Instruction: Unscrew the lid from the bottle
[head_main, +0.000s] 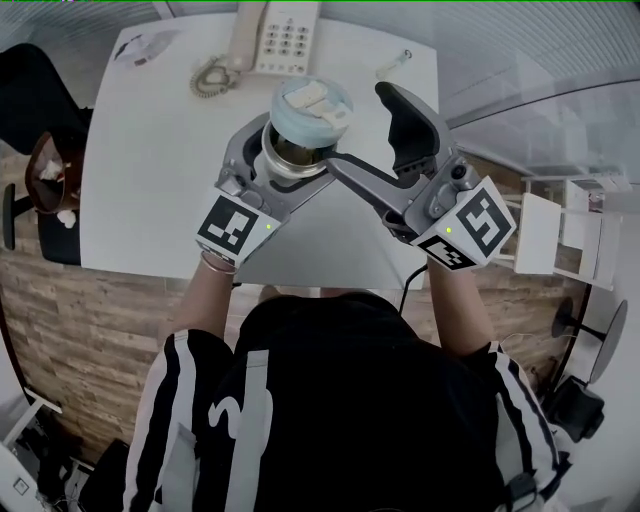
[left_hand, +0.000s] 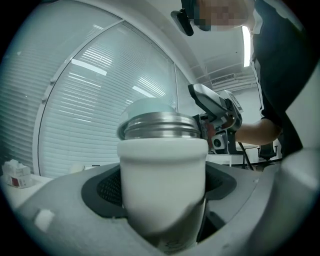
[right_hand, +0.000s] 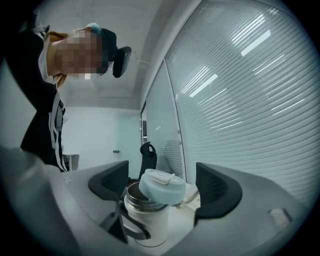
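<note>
Already off its thread: the pale blue round plastic lid (head_main: 313, 108) sat tilted on the steel mouth of the white cylindrical bottle (left_hand: 162, 180). It was shifted toward the far side, leaving the near part of the mouth uncovered.

The left hand-held gripper (head_main: 288, 152) was clamped on the bottle's white body, one pad on each side, just below the steel neck. The bottle stood upright over the middle of the white tabletop (head_main: 150, 180), somewhat toward its far edge. Whether its base touched the surface could not be told.

The right hand-held gripper (head_main: 362, 130) had its jaws spread wide. The lid and the bottle top lay between them, and neither pad touched either one. Its near jaw lay close beside the left hand-held gripper's jaw.

A white push-button telephone (head_main: 283, 35) sat at the tabletop's far edge, with its coiled cord (head_main: 210, 75) just left of it.
</note>
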